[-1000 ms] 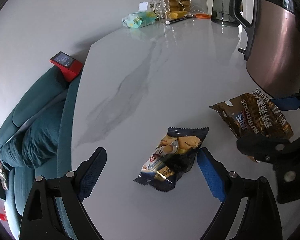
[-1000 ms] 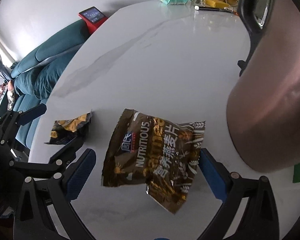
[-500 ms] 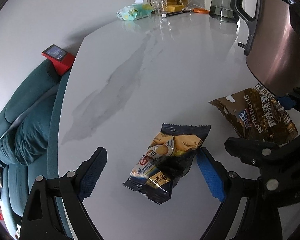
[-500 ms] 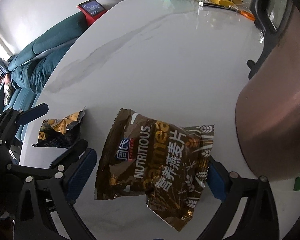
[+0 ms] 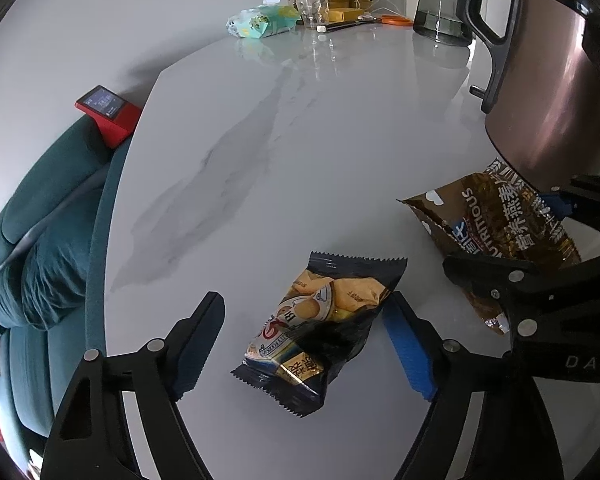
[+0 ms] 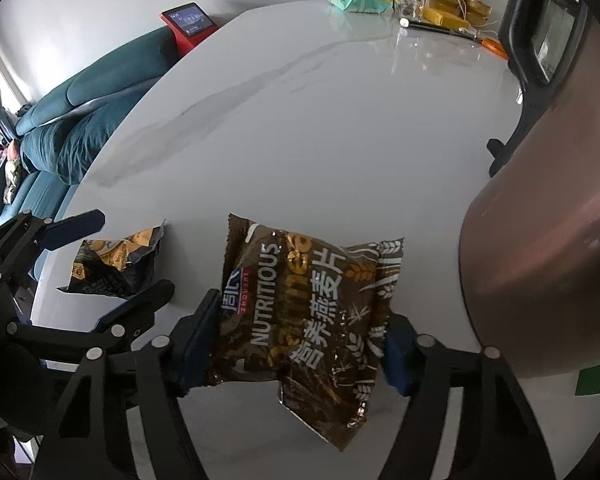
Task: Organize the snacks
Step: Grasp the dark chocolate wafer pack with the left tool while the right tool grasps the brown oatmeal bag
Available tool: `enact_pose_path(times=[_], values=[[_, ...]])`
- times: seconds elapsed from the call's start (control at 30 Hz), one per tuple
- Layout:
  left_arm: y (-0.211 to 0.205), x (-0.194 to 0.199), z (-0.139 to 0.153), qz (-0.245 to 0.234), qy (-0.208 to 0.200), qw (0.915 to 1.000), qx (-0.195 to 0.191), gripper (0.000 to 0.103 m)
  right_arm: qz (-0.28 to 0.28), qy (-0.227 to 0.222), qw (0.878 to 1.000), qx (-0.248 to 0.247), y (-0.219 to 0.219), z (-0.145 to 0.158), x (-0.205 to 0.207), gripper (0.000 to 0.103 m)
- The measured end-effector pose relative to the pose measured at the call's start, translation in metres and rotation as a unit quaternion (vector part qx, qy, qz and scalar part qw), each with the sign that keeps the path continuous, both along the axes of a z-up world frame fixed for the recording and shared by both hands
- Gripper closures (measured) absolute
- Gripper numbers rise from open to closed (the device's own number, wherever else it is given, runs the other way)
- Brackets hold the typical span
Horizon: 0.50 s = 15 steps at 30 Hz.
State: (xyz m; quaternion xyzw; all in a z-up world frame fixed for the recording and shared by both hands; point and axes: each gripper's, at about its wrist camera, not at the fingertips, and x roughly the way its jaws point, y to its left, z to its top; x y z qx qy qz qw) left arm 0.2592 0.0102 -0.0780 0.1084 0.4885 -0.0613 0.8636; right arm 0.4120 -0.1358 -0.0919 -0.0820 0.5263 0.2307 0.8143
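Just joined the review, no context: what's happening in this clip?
A person is sorting snack packets on a white marble table with two hand-held grippers. The right hand-held gripper has its pads against both sides of the brown oatmeal packet. The left hand-held gripper is open around the dark biscuit packet, which lies flat on the table, only its right finger near the wrapper. A copper-coloured kettle stands close on the right.

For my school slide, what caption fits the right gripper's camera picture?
The right gripper pinches a brown oatmeal snack bag above the white table.
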Motion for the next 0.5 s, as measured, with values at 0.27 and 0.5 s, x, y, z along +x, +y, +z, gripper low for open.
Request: enact_pose_path(times=[0.27, 0.5], values=[[-0.0021, 0.0015, 0.0009, 0.002, 0.0, 1.0, -0.009, 0.055, 0.008, -0.006, 1.0, 0.009, 0.0011, 0.003, -0.0003, 0.095], [-0.0029, -0.0049, 0.0015, 0.008, -0.015, 0.9998, 0.004, 0.066, 0.002, -0.004, 1.0, 0.021, -0.0021, 0.004, 0.0008, 0.103]])
